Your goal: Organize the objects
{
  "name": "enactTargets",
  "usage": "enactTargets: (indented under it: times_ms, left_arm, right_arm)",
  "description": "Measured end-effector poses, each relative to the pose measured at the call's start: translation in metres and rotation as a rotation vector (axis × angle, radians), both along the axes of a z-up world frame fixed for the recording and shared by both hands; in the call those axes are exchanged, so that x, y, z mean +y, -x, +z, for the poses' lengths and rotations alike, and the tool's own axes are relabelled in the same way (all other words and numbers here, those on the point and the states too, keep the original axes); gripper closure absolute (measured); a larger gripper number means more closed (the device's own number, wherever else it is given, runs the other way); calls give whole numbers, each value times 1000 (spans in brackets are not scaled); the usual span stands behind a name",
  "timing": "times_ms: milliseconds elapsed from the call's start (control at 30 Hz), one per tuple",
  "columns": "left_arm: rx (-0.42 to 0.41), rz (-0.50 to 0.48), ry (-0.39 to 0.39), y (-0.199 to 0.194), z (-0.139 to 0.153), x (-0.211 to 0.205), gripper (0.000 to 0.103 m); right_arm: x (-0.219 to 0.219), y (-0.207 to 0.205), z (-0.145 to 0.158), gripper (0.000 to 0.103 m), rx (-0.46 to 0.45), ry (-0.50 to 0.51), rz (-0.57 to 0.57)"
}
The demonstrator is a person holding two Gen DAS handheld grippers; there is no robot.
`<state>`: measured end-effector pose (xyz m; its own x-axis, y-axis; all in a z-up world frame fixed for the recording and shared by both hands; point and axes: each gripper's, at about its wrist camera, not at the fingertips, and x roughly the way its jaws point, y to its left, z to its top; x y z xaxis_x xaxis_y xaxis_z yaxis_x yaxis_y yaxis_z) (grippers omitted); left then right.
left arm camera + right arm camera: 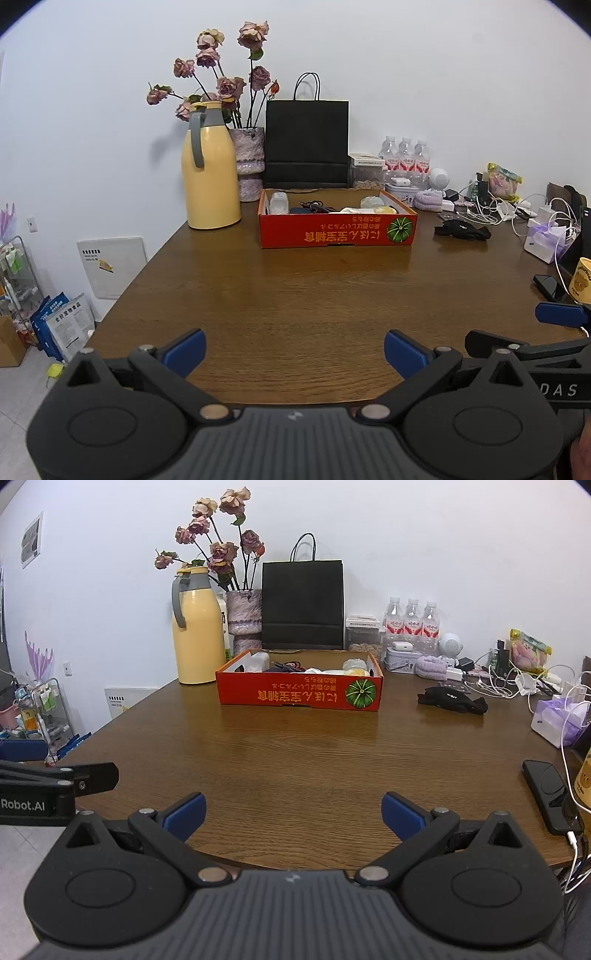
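Observation:
A red cardboard box [338,230] [299,696] sits at the far middle of the wooden table [295,295] [295,753], holding several small items: a white bottle, dark cables, pale packets. A black cloth bundle [461,230] [450,699] lies to the box's right. My left gripper [295,350] hovers open over the table's near edge, nothing between its blue pads. My right gripper [293,814] is likewise open and empty at the near edge. Each gripper shows at the side of the other's view.
A yellow thermos jug [210,173] [195,631], a vase of dried roses [251,162] and a black paper bag [306,140] stand behind the box. Water bottles [412,622], chargers and cables crowd the far right. A black phone [550,797] and tissue pack [557,720] lie right.

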<state>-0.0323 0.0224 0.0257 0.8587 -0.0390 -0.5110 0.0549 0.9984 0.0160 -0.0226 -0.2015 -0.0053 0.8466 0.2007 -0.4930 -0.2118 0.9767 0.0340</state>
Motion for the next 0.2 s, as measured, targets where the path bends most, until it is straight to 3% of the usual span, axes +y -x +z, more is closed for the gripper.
enactTargets:
  times_ms: [200]
  left_arm:
    - [-4, -8, 9, 0, -2, 1, 0]
  right_arm:
    - [-1, -1, -2, 0, 0, -3, -3]
